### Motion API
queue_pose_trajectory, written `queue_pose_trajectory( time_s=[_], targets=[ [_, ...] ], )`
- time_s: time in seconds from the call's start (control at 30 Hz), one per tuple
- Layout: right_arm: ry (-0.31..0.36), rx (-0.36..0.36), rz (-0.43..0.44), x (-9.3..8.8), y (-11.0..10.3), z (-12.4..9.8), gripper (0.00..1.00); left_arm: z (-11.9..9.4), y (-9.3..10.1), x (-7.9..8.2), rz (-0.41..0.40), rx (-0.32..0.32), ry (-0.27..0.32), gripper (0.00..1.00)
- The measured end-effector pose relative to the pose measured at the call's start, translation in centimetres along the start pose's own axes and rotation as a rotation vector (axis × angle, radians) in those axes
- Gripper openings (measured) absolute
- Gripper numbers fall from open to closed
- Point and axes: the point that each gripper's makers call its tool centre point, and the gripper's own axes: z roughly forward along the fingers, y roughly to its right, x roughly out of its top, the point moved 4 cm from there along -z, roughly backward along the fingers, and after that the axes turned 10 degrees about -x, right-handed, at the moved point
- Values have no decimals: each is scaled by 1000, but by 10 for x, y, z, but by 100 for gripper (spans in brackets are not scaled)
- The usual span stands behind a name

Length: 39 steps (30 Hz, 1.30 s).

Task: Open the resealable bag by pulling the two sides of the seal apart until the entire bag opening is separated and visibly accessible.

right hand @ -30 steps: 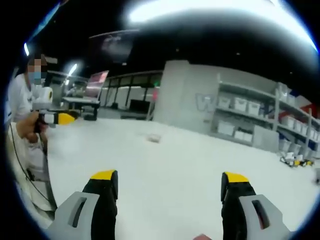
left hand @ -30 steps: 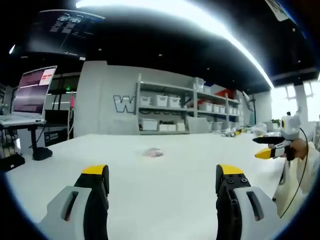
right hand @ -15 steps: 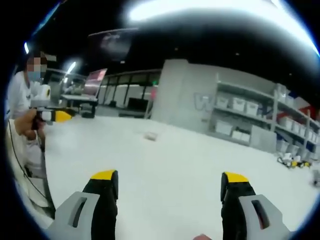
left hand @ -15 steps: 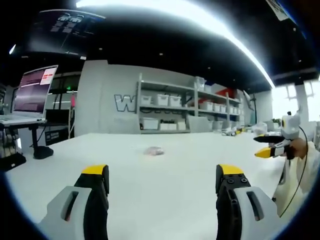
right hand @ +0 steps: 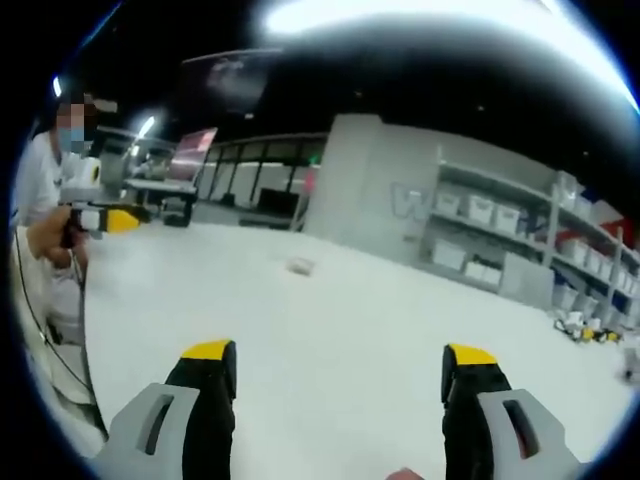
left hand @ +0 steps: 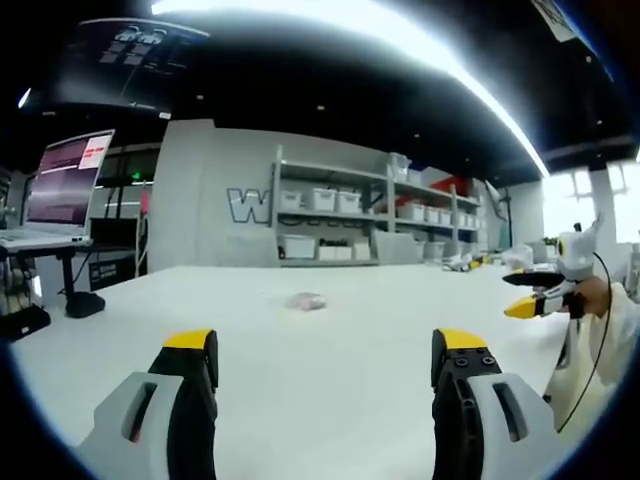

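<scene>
Left gripper view: the left tongs (left hand: 326, 365), grey with yellow tips, stand wide apart over the broad white tabletop (left hand: 330, 420) and hold nothing. The small pale, crumpled resealable plastic bag (left hand: 305, 301) lies flat on the tabletop, well ahead of the tips and slightly left of centre. At the right edge the right tongs (left hand: 521, 294) appear in a person's hand. Grey shelving with white storage bins (left hand: 340, 215) stands behind the tabletop.

Right gripper view: the right tongs, seen here from their own camera, are equally wide open and empty. The bag (right hand: 299, 266) sits far off, a small blur whose seal I cannot make out. The left tongs show at the left edge in a hand.

Risks, as I judge them: the bag is light and loose, so a single-sided nudge would likely slide it away. With the seal edge unresolved, either tongs could pinch both layers together, or the body instead of 1 lip. Thin film against the tabletop could also slip out of the tips.
</scene>
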Motion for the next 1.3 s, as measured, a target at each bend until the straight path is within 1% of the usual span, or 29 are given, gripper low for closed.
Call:
queue_pose_trajectory(
  time_s=[0.17,0.33,0.53,0.9,1.07,1.3],
  targets=[
    [-1,6,-37,2,-2,5,85,1,0,-1,-1,-3,-2,87],
    [6,25,-28,4,-5,9,85,1,0,-1,-2,-3,-3,87],
    [-5,28,-44,2,-6,12,85,0,0,-3,-6,-1,-6,87],
    [-8,37,-107,3,-10,22,85,-1,0,-3,-11,8,3,87],
    [-18,50,-137,0,-12,27,85,-3,-2,-2,-10,15,9,87],
    [-16,45,-123,0,-10,28,85,-3,0,-1,-6,12,7,87]
  ],
)
